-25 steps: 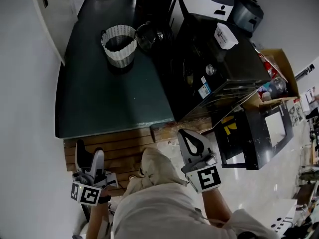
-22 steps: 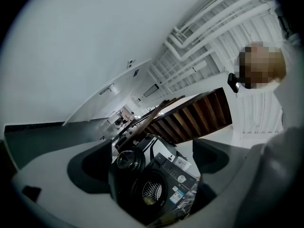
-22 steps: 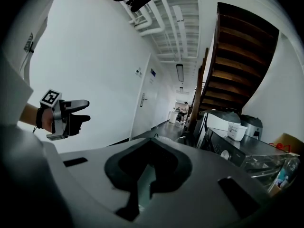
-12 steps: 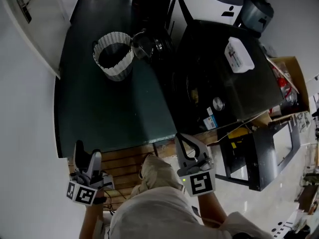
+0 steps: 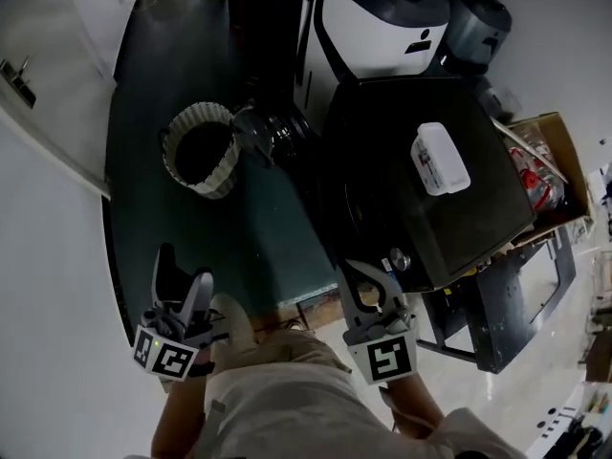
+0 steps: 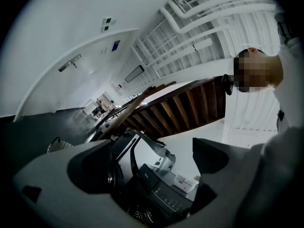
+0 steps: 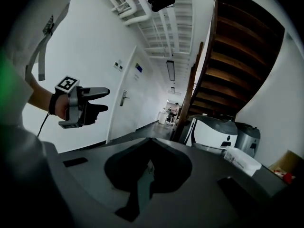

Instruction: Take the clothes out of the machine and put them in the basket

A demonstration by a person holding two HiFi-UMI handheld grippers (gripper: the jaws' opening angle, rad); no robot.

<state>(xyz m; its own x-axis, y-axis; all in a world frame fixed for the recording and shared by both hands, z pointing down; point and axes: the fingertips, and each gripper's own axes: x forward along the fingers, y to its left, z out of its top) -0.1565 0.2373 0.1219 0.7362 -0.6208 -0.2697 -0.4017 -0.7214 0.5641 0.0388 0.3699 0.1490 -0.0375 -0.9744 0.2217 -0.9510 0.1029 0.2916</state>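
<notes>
The fingers [image 6: 52, 184] of the left gripper [image 5: 185, 268] are released, with a clear gap between them and nothing inside; through the gap one sees only the front of the black machine [image 5: 421, 218]. The fingers [image 7: 95, 175] of the right gripper [image 5: 359, 280] are clenched tip to tip, and they also carry nothing. Both grippers are held low and close to the person's body, well apart from the machine, so I judge that the reaching has not begun. The round door [image 5: 260, 132] of the machine hangs open to the side of the dark floor [image 5: 143, 199]. The white woven basket [image 5: 218, 170] stands on this floor just beside the door, probably so that the way from the drum to the basket is short. The basket looks empty. The clothes I cannot see from here; I suppose they lie inside the drum, whose opening is turned away. A white box [image 5: 440, 158] rests on top of the machine, near its far edge.
</notes>
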